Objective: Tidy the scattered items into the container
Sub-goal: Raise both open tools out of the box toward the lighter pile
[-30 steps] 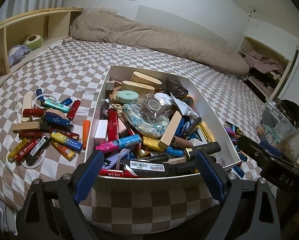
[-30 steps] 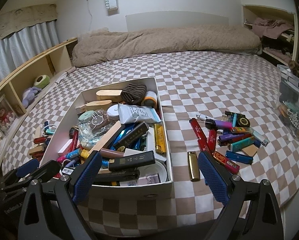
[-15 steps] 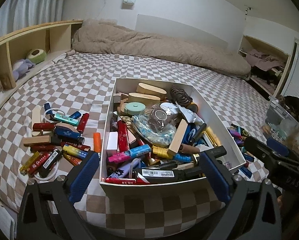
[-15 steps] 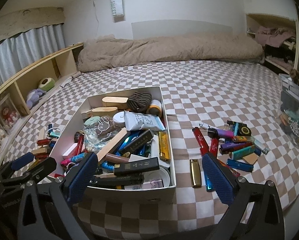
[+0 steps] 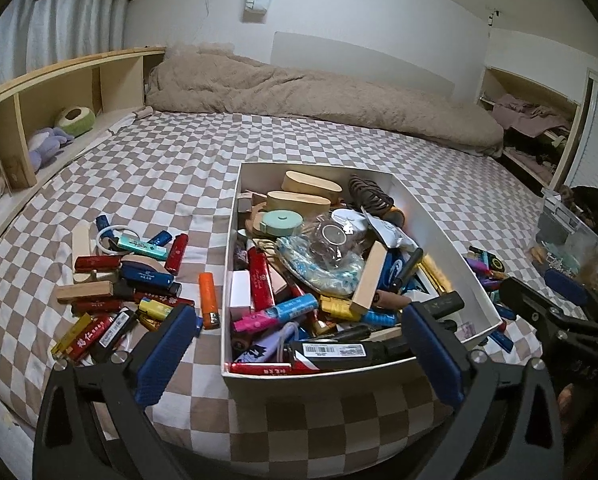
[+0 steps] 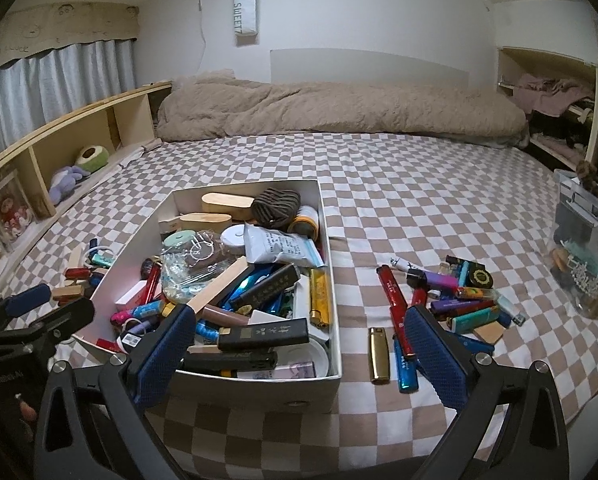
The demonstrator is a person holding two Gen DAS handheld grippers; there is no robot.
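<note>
A white box (image 5: 435, 216) full of lighters, wooden blocks and packets stands on the checkered bed; it also shows in the right wrist view (image 6: 331, 264). A pile of lighters and wooden blocks (image 5: 119, 280) lies left of the box, with an orange lighter (image 5: 208, 300) nearest it. Another pile of lighters (image 6: 451, 300) lies right of the box, with a gold lighter (image 6: 379, 354) at its near edge. My left gripper (image 5: 299, 356) is open and empty, held back over the box's near end. My right gripper (image 6: 299, 356) is open and empty near the box's front right corner.
A beige duvet (image 6: 339, 112) lies along the far side of the bed. A wooden shelf (image 5: 39, 108) with soft toys runs along the left. A clear plastic bin (image 6: 587, 240) sits at the right edge. The bed's near edge (image 6: 299, 440) is just below the grippers.
Both grippers have pulled back and risen, so the box and piles look farther away. Both stay open and empty. Nothing on the bed has moved.
</note>
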